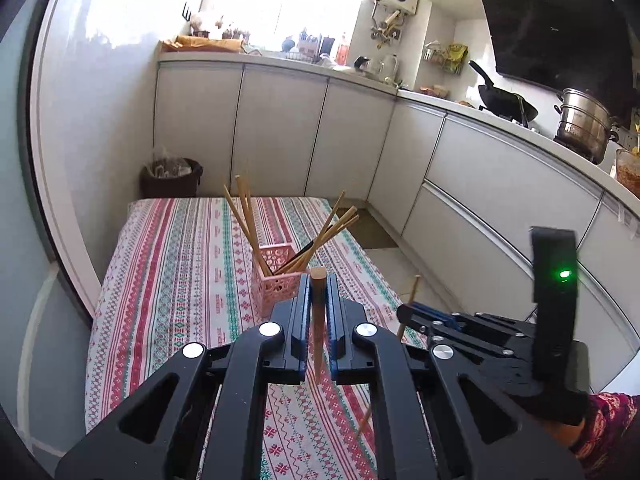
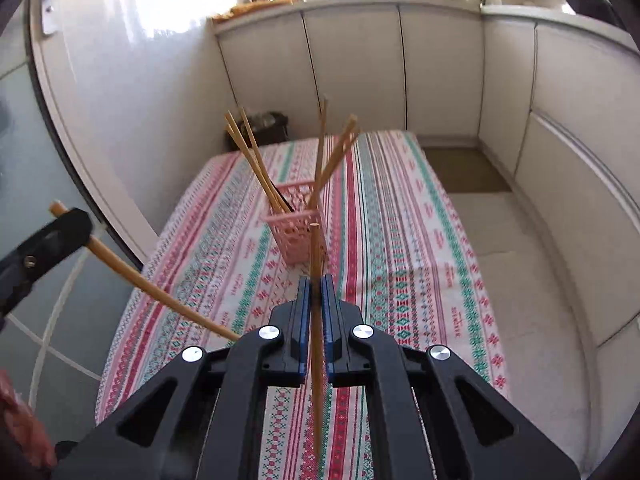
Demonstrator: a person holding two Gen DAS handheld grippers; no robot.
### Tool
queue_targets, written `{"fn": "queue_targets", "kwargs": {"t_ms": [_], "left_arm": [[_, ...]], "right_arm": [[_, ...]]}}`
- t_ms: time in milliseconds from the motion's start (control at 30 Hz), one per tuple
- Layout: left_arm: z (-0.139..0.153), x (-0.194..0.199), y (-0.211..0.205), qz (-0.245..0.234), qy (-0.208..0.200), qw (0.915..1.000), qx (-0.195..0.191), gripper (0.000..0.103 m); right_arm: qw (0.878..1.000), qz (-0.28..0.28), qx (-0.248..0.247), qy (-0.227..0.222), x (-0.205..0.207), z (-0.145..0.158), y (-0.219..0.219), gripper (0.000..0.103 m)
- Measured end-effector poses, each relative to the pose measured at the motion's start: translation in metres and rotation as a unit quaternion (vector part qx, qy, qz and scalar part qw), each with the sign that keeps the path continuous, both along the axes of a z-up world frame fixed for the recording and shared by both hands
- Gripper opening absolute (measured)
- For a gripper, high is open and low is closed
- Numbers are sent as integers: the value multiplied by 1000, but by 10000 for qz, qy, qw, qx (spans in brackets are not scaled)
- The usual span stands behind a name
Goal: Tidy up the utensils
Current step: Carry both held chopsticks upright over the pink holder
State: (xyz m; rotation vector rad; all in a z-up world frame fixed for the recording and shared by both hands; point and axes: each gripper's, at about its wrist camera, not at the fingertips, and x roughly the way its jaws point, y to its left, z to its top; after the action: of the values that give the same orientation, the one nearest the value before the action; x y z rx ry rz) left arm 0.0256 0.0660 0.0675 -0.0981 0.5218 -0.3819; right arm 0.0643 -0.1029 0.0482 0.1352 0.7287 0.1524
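Left wrist view. Left hand-held gripper (image 1: 319,280) closed on one wooden chopstick (image 1: 319,320), pinched between the blue pads, blunt end up, thin tip hanging down over the striped cloth (image 1: 168,280) of the worktop. Pink basket (image 1: 276,280) at 12 o'clock just beyond the fingertips, upright on the cloth, several chopsticks (image 1: 248,220) inside and fanned out to 11 and 1 o'clock. Right hand-held gripper (image 1: 412,314) at 3 o'clock, seen from the side, closed on a second chopstick (image 1: 408,308) that crosses it nearly upright. Green light lit on the black block above it; patterned sleeve (image 1: 612,428) at 4 o'clock. Dark bin (image 1: 172,178) at 10 o'clock on the floor beyond the worktop; wok (image 1: 504,100) and steel pot (image 1: 584,128) at 2 o'clock on the kitchen counter.

Right wrist view. Right hand-held gripper (image 2: 317,280) closed, second chopstick (image 2: 316,340) clamped between the pads, nearly upright, top end in front of the pink basket (image 2: 296,228) in this view. Basket at 12 o'clock, on the striped cloth (image 2: 400,240), loaded chopsticks (image 2: 256,160) leaning to 11 and 1 o'clock. Left hand-held gripper (image 2: 72,224) at 9 o'clock, closed on the wooden chopstick (image 2: 160,296), which slants down toward 6 o'clock. Both held chopsticks off the cloth, not in the basket.
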Motion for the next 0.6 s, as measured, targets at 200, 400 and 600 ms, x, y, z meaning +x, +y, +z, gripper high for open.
{"fn": "queue_targets", "kwargs": {"t_ms": [200, 400, 600], "left_arm": [[40, -13, -11, 175, -381, 9991, 27, 6], [80, -18, -23, 306, -819, 9961, 135, 6], [103, -16, -36, 263, -961, 9950, 101, 6]], "right_arm": [[9977, -144, 137, -641, -21, 73, -18, 6], [9942, -246, 167, -1034, -26, 123, -29, 6], [9921, -286, 434, -1140, -28, 156, -47, 6]]}}
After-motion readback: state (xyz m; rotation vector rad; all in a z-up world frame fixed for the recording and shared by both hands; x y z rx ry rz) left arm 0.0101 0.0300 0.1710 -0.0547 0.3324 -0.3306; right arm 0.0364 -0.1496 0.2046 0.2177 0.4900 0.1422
